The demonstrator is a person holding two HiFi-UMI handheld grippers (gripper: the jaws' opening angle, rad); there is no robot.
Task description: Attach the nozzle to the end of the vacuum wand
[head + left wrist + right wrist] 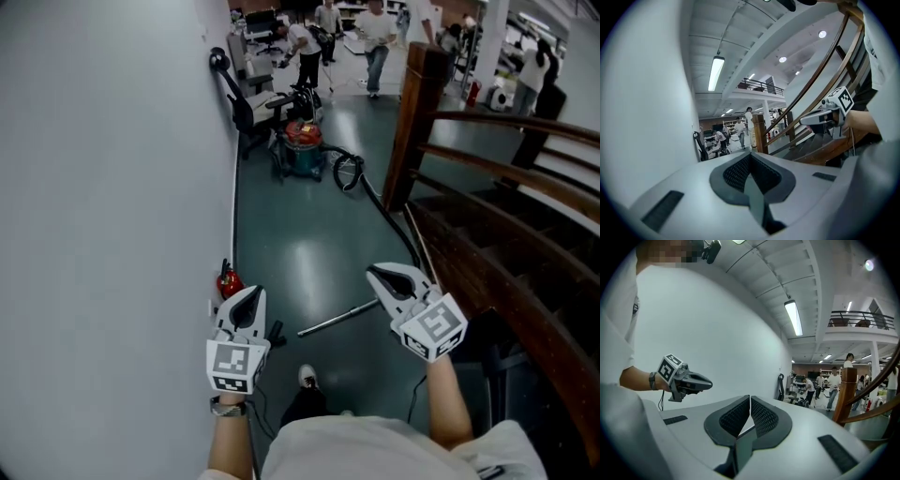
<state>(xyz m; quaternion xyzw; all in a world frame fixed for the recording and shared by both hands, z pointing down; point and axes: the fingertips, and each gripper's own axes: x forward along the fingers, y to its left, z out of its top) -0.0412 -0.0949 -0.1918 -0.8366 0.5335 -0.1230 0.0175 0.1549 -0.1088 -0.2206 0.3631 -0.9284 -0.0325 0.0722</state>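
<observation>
The left gripper (250,296) and right gripper (381,276) are both held out level, each with its jaws pressed together on nothing. The metal vacuum wand (339,319) lies on the floor (300,248) between them. Far off by the left wall stands the vacuum cleaner (303,150), its hose (377,202) trailing along the staircase.

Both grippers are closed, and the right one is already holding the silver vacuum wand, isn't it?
Not quite. Left gripper and right gripper are closed, but the right holds nothing: the head view shows the vacuum wand lying on the floor.
</observation>
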